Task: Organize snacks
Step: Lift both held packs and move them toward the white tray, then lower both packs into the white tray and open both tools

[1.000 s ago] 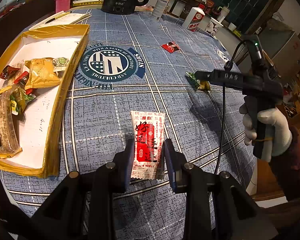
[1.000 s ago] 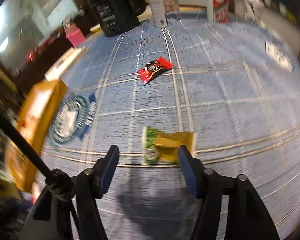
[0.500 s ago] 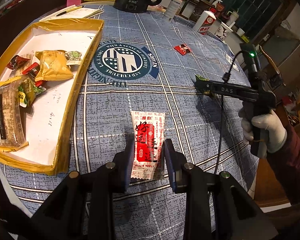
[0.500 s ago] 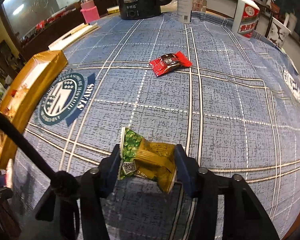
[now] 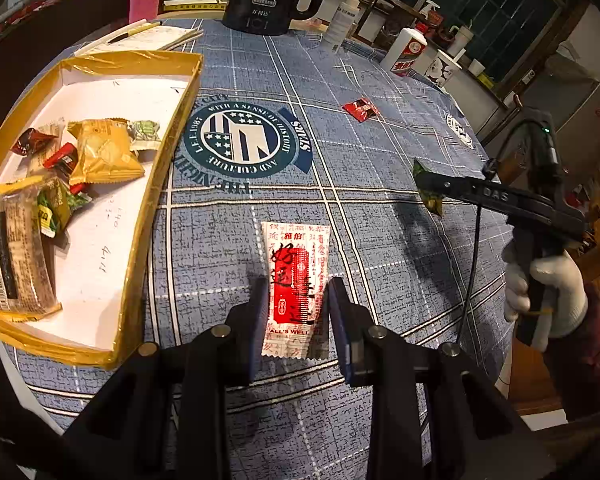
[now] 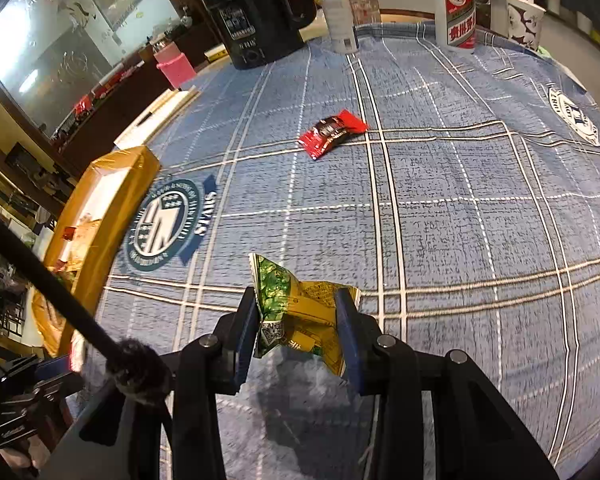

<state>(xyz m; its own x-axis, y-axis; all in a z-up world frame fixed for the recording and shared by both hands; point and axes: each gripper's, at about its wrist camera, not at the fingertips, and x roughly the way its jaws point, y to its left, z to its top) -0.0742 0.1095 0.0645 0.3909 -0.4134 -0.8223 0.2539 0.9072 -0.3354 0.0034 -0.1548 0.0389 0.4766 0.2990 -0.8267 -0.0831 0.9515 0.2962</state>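
My left gripper (image 5: 296, 300) is shut on a white and red sachet (image 5: 294, 276), held just above the blue checked cloth. My right gripper (image 6: 298, 312) is shut on a green and yellow snack packet (image 6: 300, 312) and holds it lifted above the cloth; it also shows in the left wrist view (image 5: 430, 190). A small red snack packet (image 6: 332, 133) lies on the cloth farther back, also in the left wrist view (image 5: 360, 108). A gold-rimmed tray (image 5: 140, 216) at the left holds several snacks.
A black kettle (image 6: 256, 8), a pink cup (image 6: 174, 66), a white pump bottle (image 6: 340, 12), a white and red bottle (image 6: 456, 12) and a paper cup (image 6: 524, 20) stand along the far edge. Papers (image 5: 140, 38) lie behind the tray.
My right gripper closed on the green and yellow packet and lifted it off the cloth. My left gripper kept hold of the sachet and drew back a little.
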